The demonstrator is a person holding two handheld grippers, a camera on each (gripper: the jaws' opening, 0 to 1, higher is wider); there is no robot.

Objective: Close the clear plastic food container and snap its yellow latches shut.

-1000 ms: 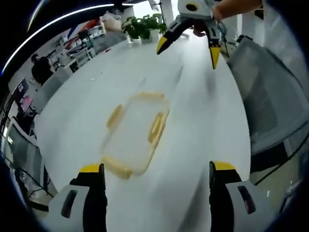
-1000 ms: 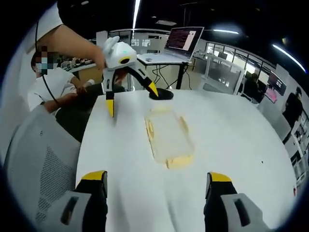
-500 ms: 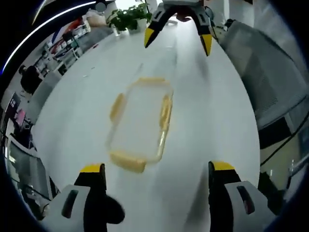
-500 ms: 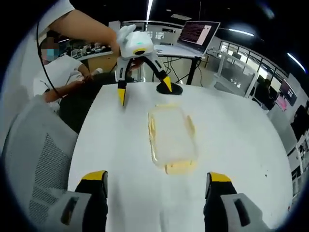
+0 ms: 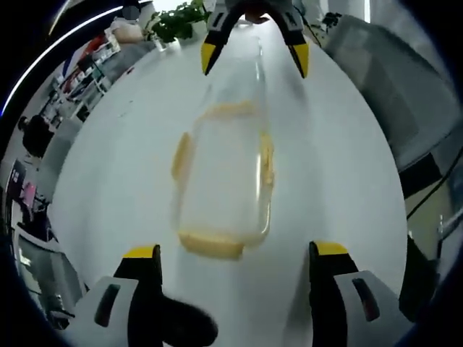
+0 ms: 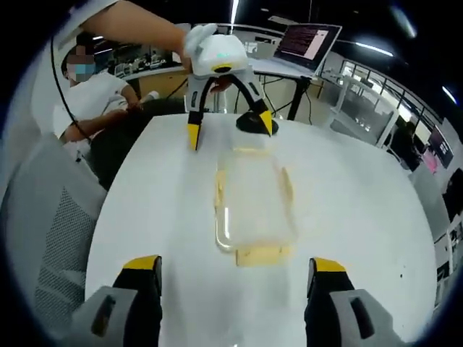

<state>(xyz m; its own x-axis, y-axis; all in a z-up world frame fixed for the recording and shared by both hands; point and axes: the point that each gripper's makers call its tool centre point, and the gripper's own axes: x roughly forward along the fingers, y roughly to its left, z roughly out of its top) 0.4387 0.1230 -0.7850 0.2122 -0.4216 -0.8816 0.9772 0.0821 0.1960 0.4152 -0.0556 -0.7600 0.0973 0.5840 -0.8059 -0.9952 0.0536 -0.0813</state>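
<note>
Clear plastic food container (image 5: pixel 223 181) (image 6: pixel 252 202) with yellow latches (image 5: pixel 211 244) lies on my white round worktop (image 5: pixel 108 181); my left tool (image 5: pixel 230 264) and right tool (image 6: pixel 230 269) both gape wide, holding nothing.

Clear container (image 5: pixel 224 177) with yellow latches (image 5: pixel 211 245) lies flat on table.

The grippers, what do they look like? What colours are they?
Each gripper has a white plastic body with two black jaws that end in pointy yellow tips. The left gripper has a rounded white top with a small green light on it. The right gripper has the same black jaws and yellow tips. Up close, each jaw has a grey-white shell with a dark slot in it.
</note>
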